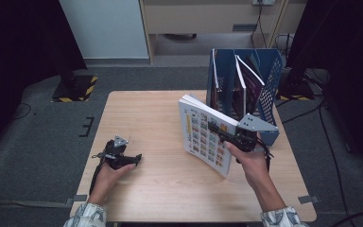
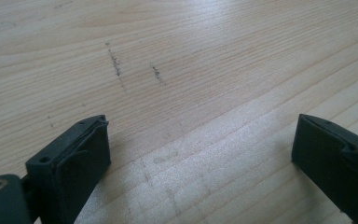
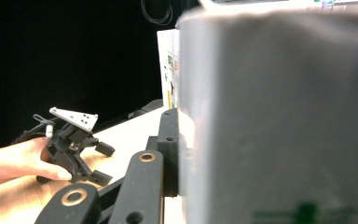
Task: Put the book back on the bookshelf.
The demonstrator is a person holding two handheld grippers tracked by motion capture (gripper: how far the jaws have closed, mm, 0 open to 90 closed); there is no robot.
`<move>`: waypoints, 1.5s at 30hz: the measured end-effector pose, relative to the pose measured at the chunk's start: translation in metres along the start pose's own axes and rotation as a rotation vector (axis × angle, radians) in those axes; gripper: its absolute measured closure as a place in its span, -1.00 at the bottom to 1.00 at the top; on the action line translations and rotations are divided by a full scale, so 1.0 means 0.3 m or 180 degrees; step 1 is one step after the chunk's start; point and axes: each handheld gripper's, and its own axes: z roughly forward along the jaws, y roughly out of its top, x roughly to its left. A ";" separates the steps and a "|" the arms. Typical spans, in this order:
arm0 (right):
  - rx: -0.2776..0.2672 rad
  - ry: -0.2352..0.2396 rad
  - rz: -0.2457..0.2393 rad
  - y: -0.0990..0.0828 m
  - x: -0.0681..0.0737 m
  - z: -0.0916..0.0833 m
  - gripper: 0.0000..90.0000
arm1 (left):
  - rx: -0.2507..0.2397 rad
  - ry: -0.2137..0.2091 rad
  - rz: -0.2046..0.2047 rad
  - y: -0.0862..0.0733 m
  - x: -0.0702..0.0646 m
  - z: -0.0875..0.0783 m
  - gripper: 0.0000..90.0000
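Note:
A thick white book (image 1: 205,135) with a grid of small colour pictures on its cover stands tilted on the wooden table (image 1: 146,118), just in front of a blue file rack (image 1: 270,82). My right gripper (image 1: 217,130) is shut on the book's near edge. In the right gripper view the book (image 3: 279,121) looms close, with one black finger (image 3: 169,149) pressed flat against it and the other hidden behind it. My left gripper (image 1: 134,160) rests low on the table at the front left, open, with bare wood between its jaws (image 2: 200,140).
The blue rack holds several upright books (image 1: 243,80) and stands at the table's back right corner. A yellow-and-black striped stand base (image 1: 75,87) sits on the floor beyond the table's left side. The right gripper view also shows the left gripper (image 3: 103,163).

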 end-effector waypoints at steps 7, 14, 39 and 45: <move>0.0010 -0.0031 0.0001 -0.007 -0.012 -0.041 0.63 | 0.0023 0.0029 -0.0046 -0.002 -0.001 0.001 -0.99; 0.0019 -0.0085 -0.0007 -0.006 -0.026 -0.088 0.63 | 0.0028 0.0037 -0.0054 -0.003 -0.003 -0.001 -1.00; 0.0037 -0.0427 0.0101 -0.027 -0.114 -0.297 0.63 | 0.0022 0.0072 -0.0085 -0.002 -0.006 0.001 -1.00; 0.0024 -0.0514 0.0124 -0.027 -0.134 -0.342 0.63 | 0.0023 0.0085 -0.0099 -0.001 -0.008 0.001 -1.00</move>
